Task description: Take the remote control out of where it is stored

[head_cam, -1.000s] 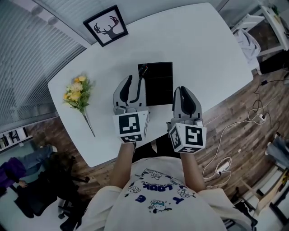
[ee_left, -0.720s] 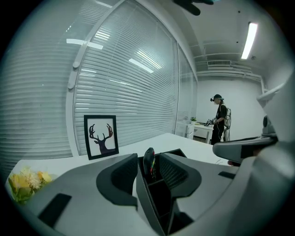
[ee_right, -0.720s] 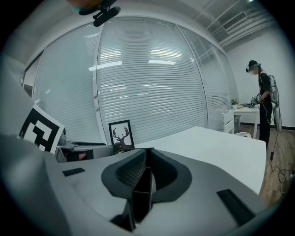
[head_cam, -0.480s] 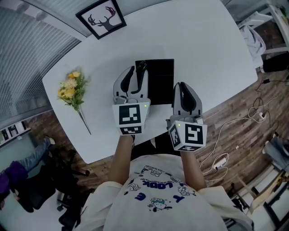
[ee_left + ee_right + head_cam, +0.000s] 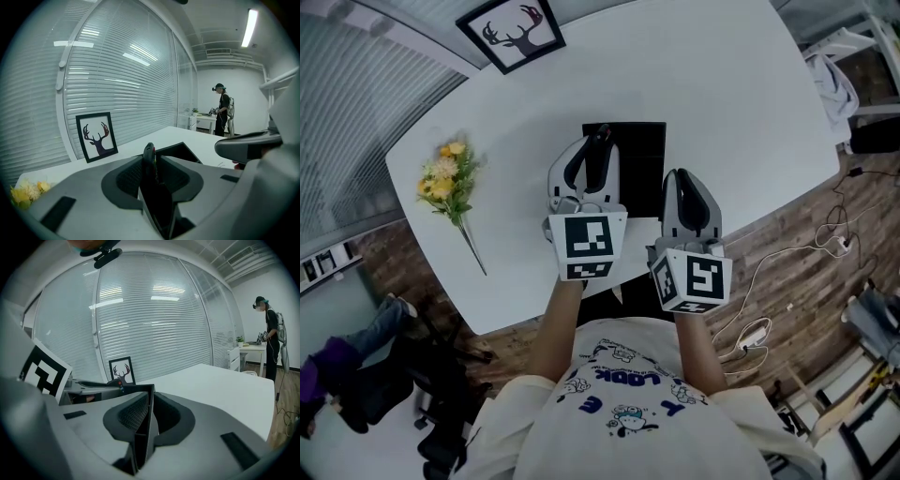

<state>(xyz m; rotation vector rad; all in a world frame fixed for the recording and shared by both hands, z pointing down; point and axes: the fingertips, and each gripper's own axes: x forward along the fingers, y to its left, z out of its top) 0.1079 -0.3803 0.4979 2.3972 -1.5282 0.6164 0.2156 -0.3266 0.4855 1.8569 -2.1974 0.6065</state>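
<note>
Now left hand-held gripper (image 5: 594,159), jaws just closing, clamps remote control (image 5: 149,158); lift straight while right hand-held gripper (image 5: 680,185) pinches box (image 5: 639,150) wall.

Cool, even light leaves the white table (image 5: 722,94) pale with only faint shadows; a ceiling strip light (image 5: 247,28) far beyond the table glares, and streaks glint on the blinds (image 5: 122,84) behind it. Every view bows at its edges, and the left gripper (image 5: 152,168) above the table looks soft.

On your shirt (image 5: 623,398) the print reads "LOOK" (upside down in the head view); the smaller letters around it are too blurred.
</note>
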